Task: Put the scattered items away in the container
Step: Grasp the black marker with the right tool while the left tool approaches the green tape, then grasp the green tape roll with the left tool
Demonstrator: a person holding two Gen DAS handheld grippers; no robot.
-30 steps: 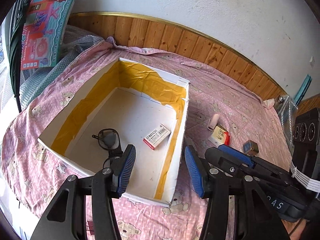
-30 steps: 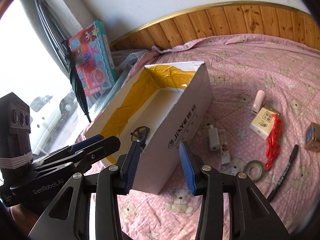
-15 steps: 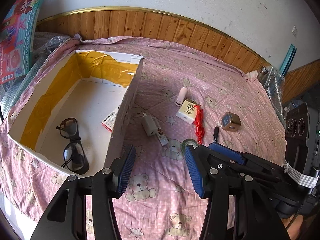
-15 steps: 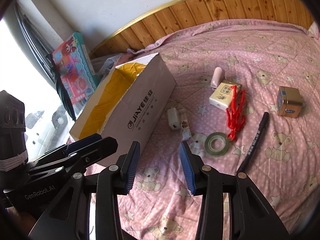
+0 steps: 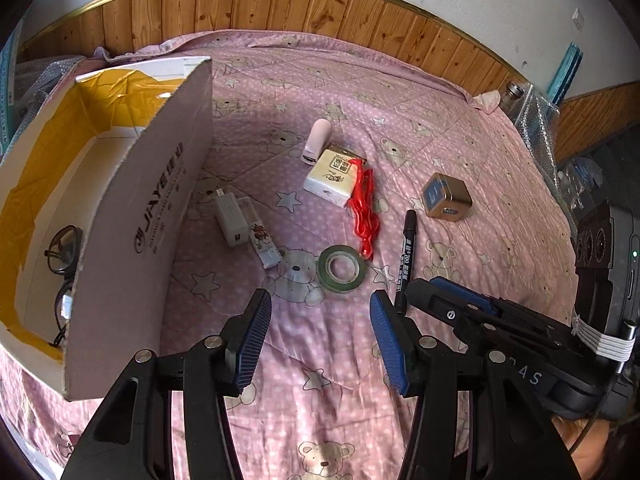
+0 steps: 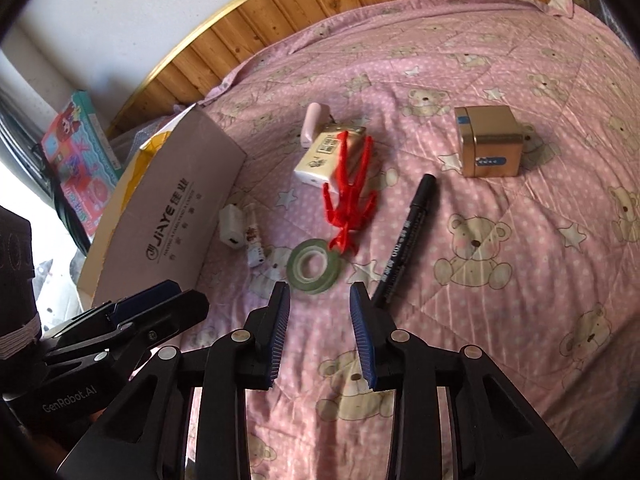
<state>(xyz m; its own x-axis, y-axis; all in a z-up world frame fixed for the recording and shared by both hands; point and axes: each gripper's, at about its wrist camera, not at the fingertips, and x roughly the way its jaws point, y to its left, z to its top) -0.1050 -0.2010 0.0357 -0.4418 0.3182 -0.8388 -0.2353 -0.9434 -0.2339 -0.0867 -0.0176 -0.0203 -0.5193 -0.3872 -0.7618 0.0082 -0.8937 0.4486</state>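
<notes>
Bed: my work surface is a bed under a pink quilt [image 5: 460, 128] printed with bears and stars; it carries everything.
Room: a wood-panelled headboard [image 5: 280, 8] with a gold rim curves along the bed's far edge, below a white wall. A colourful toy box [image 6: 80, 152] stands past the bed's left edge.
Container: a white cardboard box [image 5: 152, 208] lined with yellow tape sits at the bed's left edge, open at the top.
Inside it: a pair of black glasses [image 5: 60, 248] lies on the box floor by the near wall; the rest of the floor is hidden from me.
Scattered items: on the quilt right of the box lie a white charger [image 5: 231, 216] touching a small flowered tube [image 5: 264, 246], a green tape roll [image 5: 342, 267], a red wire piece [image 5: 364, 212] draped over a white packet [image 5: 332, 178], a pink cylinder [image 5: 316, 142] just beyond the packet, a black marker [image 5: 405, 252] and a gold tin [image 5: 446, 196].
My left tool [image 5: 320, 338]: released, blue pads spread, nothing between them, hanging over the quilt near the tape roll.
My right tool [image 6: 320, 332]: released too, empty, pads apart just short of the tape roll and marker.
</notes>
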